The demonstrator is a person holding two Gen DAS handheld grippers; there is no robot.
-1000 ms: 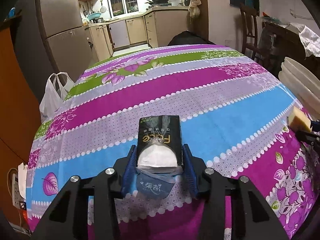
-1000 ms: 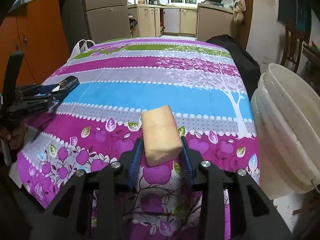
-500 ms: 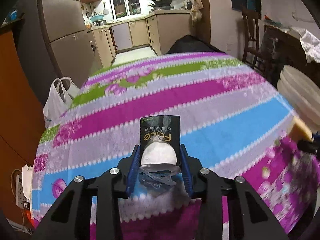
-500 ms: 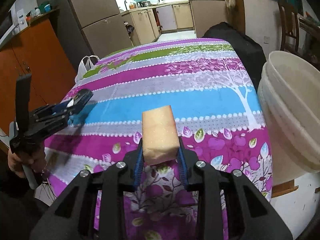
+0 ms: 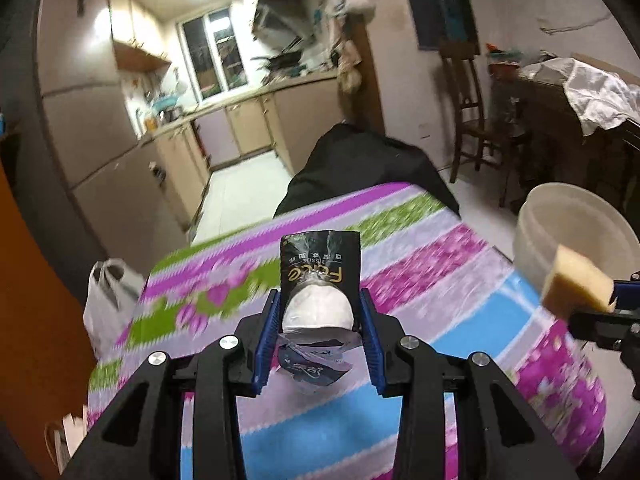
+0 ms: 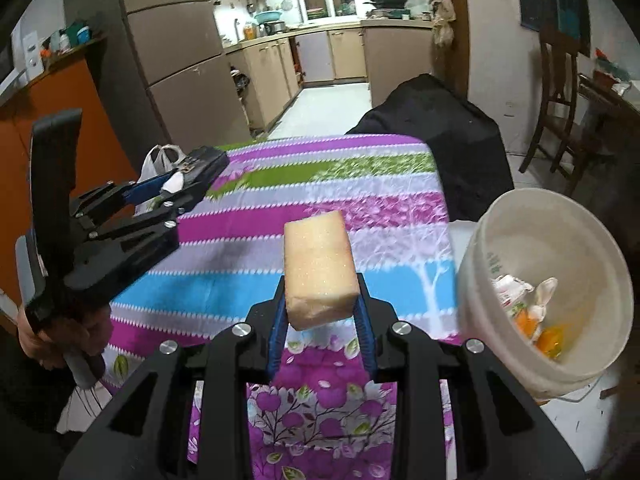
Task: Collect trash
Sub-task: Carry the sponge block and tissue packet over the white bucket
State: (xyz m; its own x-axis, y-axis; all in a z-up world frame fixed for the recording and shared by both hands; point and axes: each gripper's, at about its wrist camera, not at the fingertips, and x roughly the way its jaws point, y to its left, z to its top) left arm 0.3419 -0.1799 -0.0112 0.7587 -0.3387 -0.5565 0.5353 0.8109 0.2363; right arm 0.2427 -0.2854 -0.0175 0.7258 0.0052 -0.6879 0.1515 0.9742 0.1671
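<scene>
My left gripper [image 5: 319, 312] is shut on a black tissue pack [image 5: 320, 272] with white tissue showing, held well above the striped tablecloth [image 5: 400, 280]. My right gripper [image 6: 322, 308] is shut on a yellow sponge [image 6: 318, 264], also lifted above the table. The sponge also shows at the right edge of the left wrist view [image 5: 576, 284]. The left gripper with the pack shows at the left of the right wrist view [image 6: 188, 180]. A white bucket [image 6: 576, 372] with trash inside stands beside the table's right edge, just right of the sponge.
A white plastic bag [image 5: 106, 300] hangs off the table's far left side. A black-covered object [image 6: 436, 136] stands behind the table's far end. A wooden chair [image 6: 560, 108] and a cluttered side table are at the right. Kitchen cabinets are beyond.
Both grippers have risen well above the table with their loads. The view has tilted up, and the bucket's inside with its trash has come into sight on the right.
</scene>
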